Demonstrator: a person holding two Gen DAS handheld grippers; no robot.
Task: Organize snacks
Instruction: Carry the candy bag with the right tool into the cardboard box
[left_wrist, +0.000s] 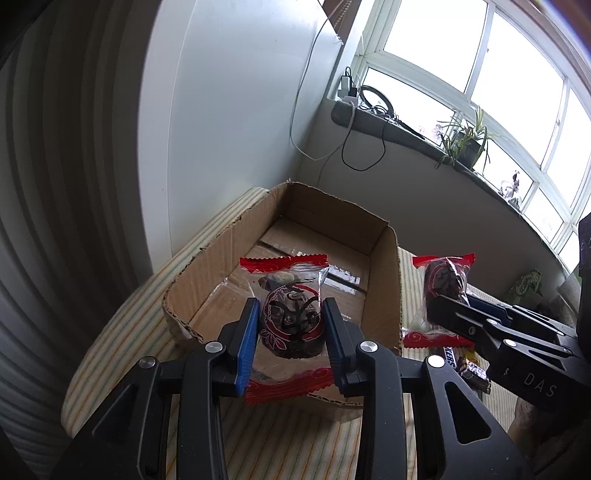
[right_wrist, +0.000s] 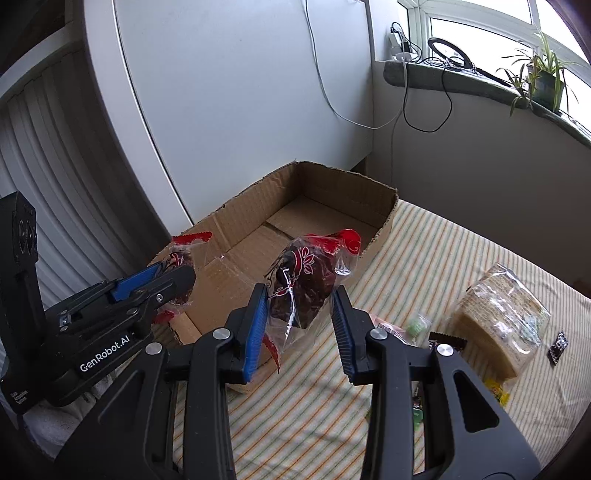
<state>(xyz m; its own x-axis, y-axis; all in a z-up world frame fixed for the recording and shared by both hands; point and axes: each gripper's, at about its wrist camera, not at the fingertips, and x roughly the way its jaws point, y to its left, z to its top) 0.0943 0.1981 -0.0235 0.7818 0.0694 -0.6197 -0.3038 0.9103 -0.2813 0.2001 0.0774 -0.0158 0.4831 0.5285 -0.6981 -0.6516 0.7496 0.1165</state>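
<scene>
My left gripper (left_wrist: 290, 314) is shut on a clear packet with red ends holding a dark cake (left_wrist: 290, 325), held just above the near end of an open cardboard box (left_wrist: 221, 258). My right gripper (right_wrist: 299, 310) is shut on a second packet of the same kind (right_wrist: 306, 280), held in the air at the box's (right_wrist: 373, 206) near right corner. The left gripper also shows in the right wrist view (right_wrist: 177, 280), and the right gripper with its packet (left_wrist: 441, 291) shows in the left wrist view. The box floor looks bare.
The box stands on a striped cloth (right_wrist: 424, 251) against a white wall. Loose snacks lie to the right: a packet of wafers (right_wrist: 498, 317), small candies (right_wrist: 417, 325), a Snickers bar (left_wrist: 452, 356). A windowsill with cables and a plant (right_wrist: 543, 77) runs behind.
</scene>
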